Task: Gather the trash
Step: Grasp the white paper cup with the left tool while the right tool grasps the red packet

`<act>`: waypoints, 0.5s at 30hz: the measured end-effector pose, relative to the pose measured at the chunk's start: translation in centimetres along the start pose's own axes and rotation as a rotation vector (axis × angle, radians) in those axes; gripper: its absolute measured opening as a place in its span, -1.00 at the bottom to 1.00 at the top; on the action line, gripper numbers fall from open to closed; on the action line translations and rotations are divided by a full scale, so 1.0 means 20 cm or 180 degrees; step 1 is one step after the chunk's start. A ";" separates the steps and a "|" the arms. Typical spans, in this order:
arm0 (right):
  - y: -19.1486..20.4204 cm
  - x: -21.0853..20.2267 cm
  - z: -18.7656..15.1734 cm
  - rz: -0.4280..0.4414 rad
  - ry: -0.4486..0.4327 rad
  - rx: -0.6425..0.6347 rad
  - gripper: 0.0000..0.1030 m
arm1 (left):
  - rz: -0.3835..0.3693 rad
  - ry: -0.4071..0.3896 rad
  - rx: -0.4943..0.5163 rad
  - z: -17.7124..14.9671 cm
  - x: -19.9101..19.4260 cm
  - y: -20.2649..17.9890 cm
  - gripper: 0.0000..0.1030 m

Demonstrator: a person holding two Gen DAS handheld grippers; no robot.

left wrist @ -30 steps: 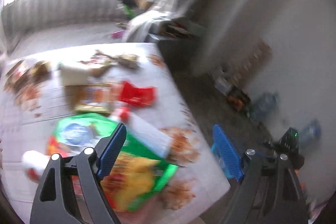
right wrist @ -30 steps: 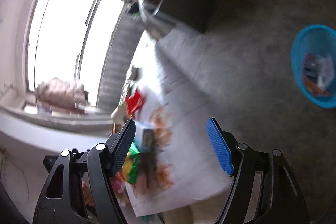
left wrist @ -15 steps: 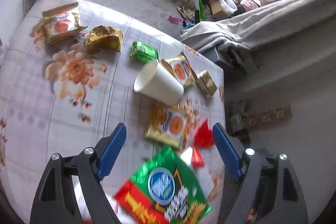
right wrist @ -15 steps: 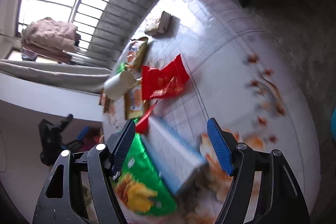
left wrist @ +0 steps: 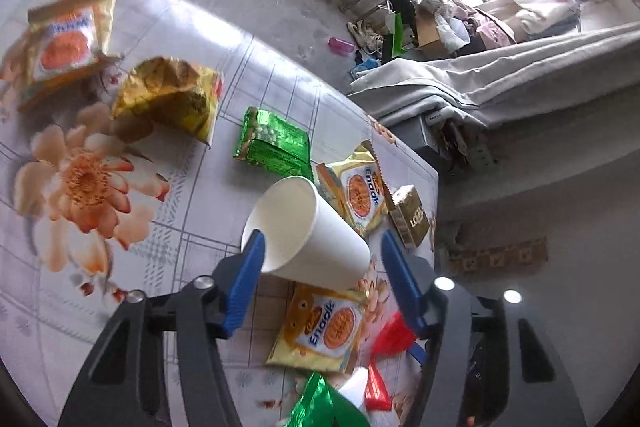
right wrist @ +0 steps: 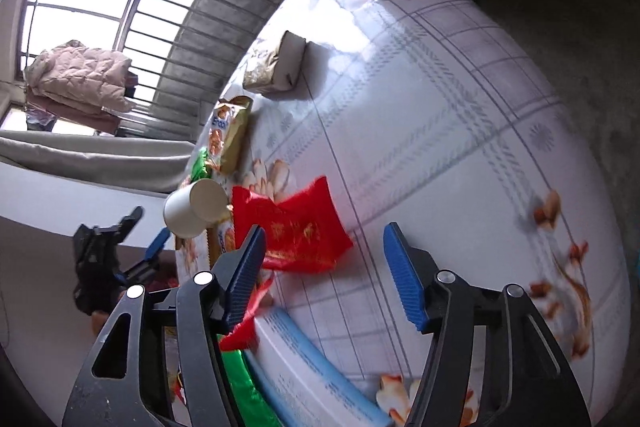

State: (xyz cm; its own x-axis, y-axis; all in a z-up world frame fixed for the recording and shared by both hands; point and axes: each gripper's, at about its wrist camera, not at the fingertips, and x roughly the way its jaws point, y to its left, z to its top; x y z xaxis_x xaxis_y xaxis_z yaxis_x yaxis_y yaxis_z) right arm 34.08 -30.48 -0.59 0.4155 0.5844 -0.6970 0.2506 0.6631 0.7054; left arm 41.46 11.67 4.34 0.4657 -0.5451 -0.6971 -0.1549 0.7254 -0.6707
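A white paper cup (left wrist: pixel 304 231) lies on its side on the floral table (left wrist: pixel 80 267). My left gripper (left wrist: pixel 322 279) is open, its blue fingers either side of the cup, not closed on it. The cup also shows in the right wrist view (right wrist: pixel 194 207). My right gripper (right wrist: pixel 324 275) is open above the table, with a red wrapper (right wrist: pixel 296 231) just beyond its left finger (right wrist: pixel 246 271). Yellow Enaak packets (left wrist: pixel 324 327) (left wrist: pixel 356 191), a green packet (left wrist: pixel 276 145) and a gold packet (left wrist: pixel 172 99) lie around.
A small gold box (left wrist: pixel 410 221) sits near the table's edge. A white and blue box (right wrist: pixel 316 363) and a green bag (right wrist: pixel 244 383) lie under my right gripper. A brown packet (right wrist: pixel 276 67) lies farther off. The left gripper shows in the right wrist view (right wrist: pixel 120 251).
Both grippers have moved in over the table. My left gripper has advanced until the cup lies between its fingers. My right gripper has come closer to the red wrapper.
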 end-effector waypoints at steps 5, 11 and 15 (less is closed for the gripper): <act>0.01 0.05 0.03 0.0046 0.0069 -0.0028 -0.15 | 0.0016 0.0098 0.0037 -0.01 0.09 0.01 -0.13; 0.04 0.08 0.03 0.0025 0.0109 -0.0102 -0.41 | 0.0005 0.0130 0.0153 -0.03 0.14 0.00 -0.35; 0.03 0.08 0.03 0.0027 0.0135 -0.0087 -0.57 | 0.0017 0.0096 0.0263 -0.03 0.15 -0.03 -0.51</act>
State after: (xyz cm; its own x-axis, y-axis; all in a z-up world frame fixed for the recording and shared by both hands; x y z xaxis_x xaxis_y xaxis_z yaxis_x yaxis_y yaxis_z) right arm 35.43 -29.48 -1.12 0.3800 0.6091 -0.6962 0.2231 0.6701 0.7080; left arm 42.35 9.31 2.55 0.4385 -0.5525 -0.7088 -0.0843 0.7599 -0.6445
